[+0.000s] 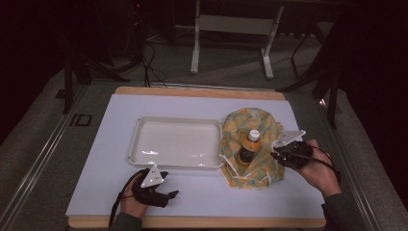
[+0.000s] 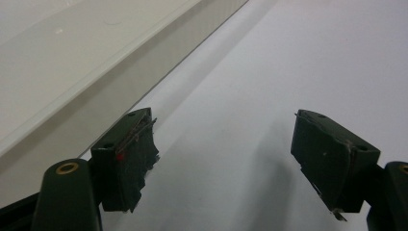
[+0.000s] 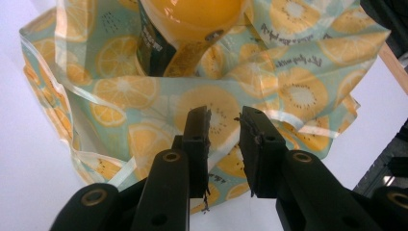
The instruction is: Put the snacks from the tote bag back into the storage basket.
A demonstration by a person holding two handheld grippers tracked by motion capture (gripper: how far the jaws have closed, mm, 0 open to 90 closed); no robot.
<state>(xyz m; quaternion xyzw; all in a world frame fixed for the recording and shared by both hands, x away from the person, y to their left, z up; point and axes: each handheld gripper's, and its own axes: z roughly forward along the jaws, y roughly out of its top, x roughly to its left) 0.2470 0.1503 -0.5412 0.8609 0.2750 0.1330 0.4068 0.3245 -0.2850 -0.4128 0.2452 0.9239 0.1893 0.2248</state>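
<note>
One bottle (image 1: 248, 147) upright in fruit-print bag (image 1: 260, 126), cap up, right gripper (image 3: 225, 118) narrow beside bag, left gripper (image 2: 223, 139) wide.

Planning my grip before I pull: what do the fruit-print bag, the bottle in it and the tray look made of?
Fruit-print bag: looks like thin woven cloth with a drawstring; it creases and slumps softly, matte. Bottle: probably clear plastic, since orange liquid shows through, with a dark glossy label and white cap. Tray: likely hard plastic, off-white and smooth, with light glinting on its floor.
</note>
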